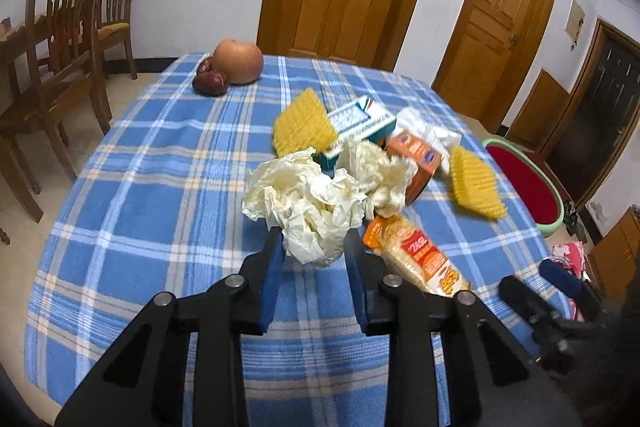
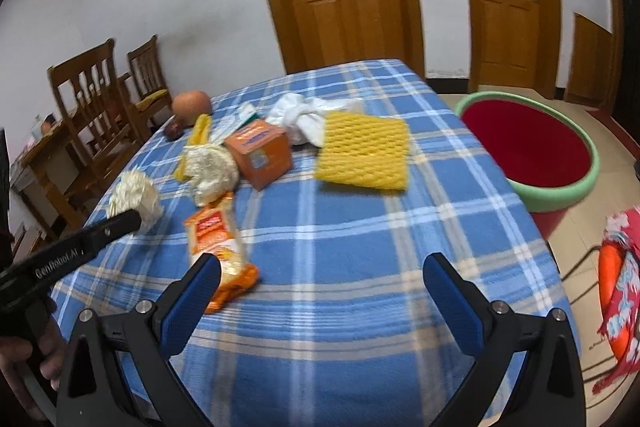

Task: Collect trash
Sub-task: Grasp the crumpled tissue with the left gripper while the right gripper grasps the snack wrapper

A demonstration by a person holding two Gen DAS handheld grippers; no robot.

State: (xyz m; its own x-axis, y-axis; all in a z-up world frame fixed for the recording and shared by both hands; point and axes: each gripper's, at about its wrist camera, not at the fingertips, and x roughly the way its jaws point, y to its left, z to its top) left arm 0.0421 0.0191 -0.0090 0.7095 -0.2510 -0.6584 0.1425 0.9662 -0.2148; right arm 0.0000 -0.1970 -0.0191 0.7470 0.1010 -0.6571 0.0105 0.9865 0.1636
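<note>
My left gripper [image 1: 313, 241] is shut on a crumpled cream paper ball [image 1: 304, 203], its blue pads pressing both sides of the ball's lower end. In the right wrist view, one of its black fingers [image 2: 120, 225] sits against the same paper ball [image 2: 136, 195]. A second crumpled paper [image 1: 380, 171] lies just behind. An orange snack wrapper [image 2: 218, 247] lies beside the left finger of my right gripper [image 2: 324, 271]. That gripper hangs open over bare tablecloth with nothing between its jaws.
On the blue plaid tablecloth [image 2: 360, 235] lie an orange box [image 2: 258, 153], a teal box [image 1: 360, 123], white tissue [image 2: 304, 115] and two yellow foam nets [image 2: 362, 155] [image 1: 304, 127]. An apple [image 1: 238, 61] sits far left. A red-and-green basin [image 2: 528, 143] stands on the floor at the right, and chairs [image 1: 60, 39] at the left.
</note>
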